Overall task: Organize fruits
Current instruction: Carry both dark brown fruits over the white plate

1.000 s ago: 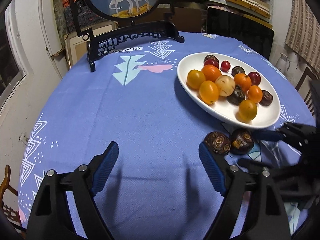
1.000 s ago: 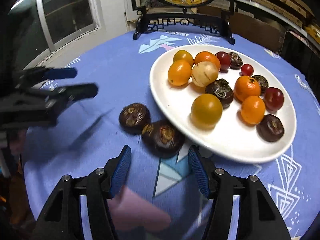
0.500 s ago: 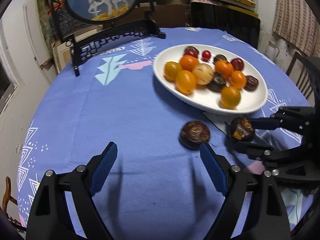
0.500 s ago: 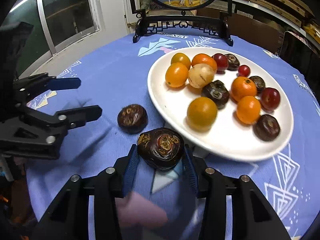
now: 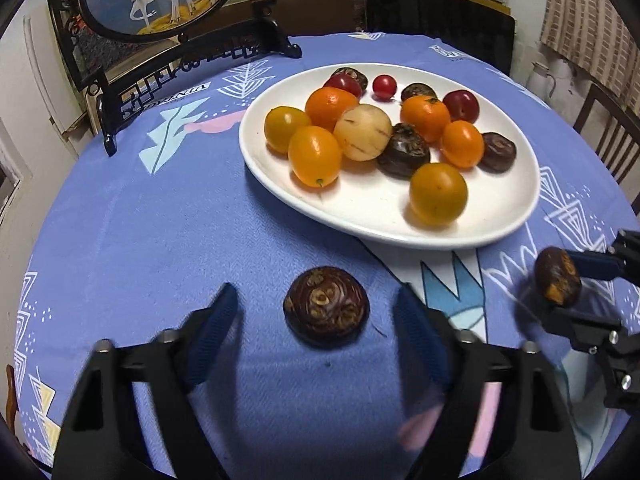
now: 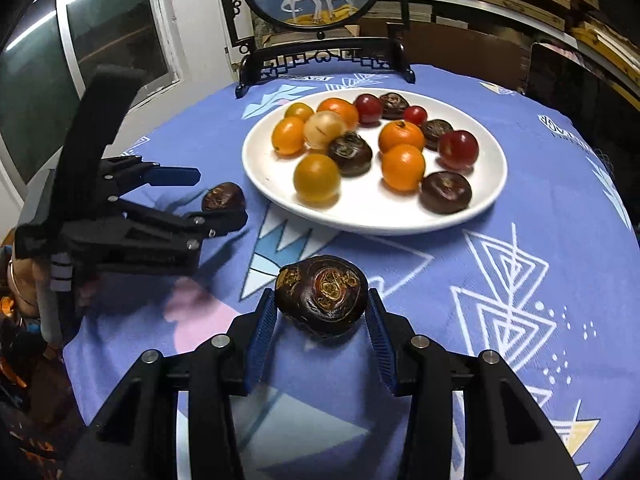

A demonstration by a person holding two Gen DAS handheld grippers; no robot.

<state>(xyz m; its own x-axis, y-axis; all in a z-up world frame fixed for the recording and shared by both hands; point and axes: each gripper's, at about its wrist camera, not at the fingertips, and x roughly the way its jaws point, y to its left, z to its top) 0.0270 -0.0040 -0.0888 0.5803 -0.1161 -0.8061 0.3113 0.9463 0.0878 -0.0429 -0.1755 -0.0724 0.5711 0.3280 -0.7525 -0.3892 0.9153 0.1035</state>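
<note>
1. Since the earlier frame, the right hand-held gripper (image 6: 320, 320) has closed on one dark water chestnut (image 6: 322, 294) and carried it off the table (image 5: 140, 240); the left hand-held gripper (image 5: 316, 316) has advanced to straddle the second chestnut (image 5: 326, 306).
2. Right jaws pinch the chestnut across its flat sides, holding it clear of the cloth, just before the white plate (image 6: 492, 184) rim.
3. Left jaws are closing; pads do not yet touch the second chestnut, which rests on the table near the plate's front edge.
4. Remaining fruit lies on the plate.
</note>
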